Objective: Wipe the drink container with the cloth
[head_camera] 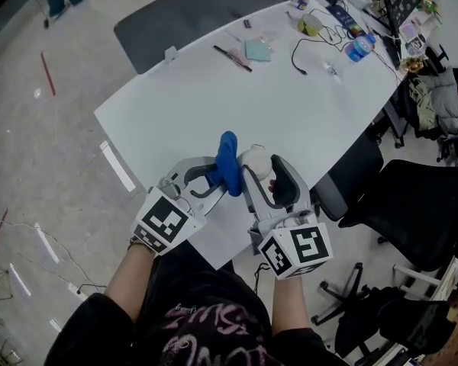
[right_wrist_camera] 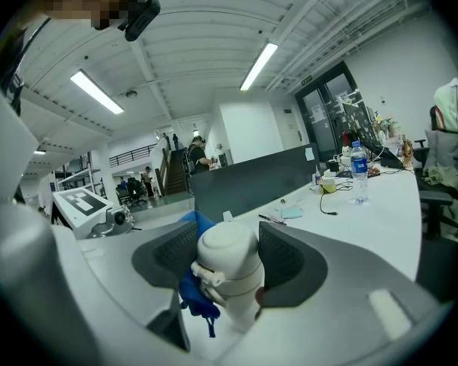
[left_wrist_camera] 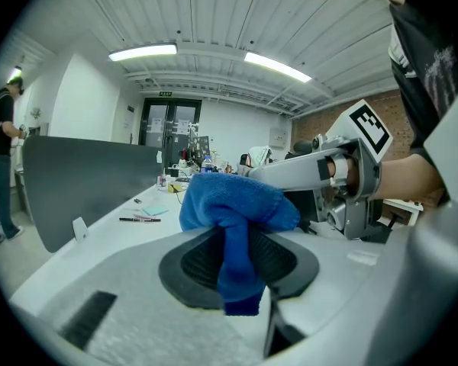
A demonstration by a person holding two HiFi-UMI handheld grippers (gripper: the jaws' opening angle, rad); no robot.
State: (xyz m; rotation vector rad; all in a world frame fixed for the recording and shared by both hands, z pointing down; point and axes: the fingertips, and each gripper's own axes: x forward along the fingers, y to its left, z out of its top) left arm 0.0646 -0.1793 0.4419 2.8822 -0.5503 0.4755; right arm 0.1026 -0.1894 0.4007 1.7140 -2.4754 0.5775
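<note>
right hand-held gripper (right_wrist_camera: 227,259) clamps white lidded drink container (right_wrist_camera: 229,277); left hand-held gripper (left_wrist_camera: 240,261) pinches bunched blue cloth (left_wrist_camera: 233,204).

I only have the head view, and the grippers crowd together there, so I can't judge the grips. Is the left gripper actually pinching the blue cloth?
Observer: Yes. The left gripper view shows the left gripper shut on the blue cloth, which is bunched above the pads with a tail hanging below.
Operator: And the right one?
Observer: In the right gripper view, the right gripper is shut on the white drink container, gripping it from both sides.
Operator: Is its top closed?
Observer: That view shows a white lid seated on top.
</note>
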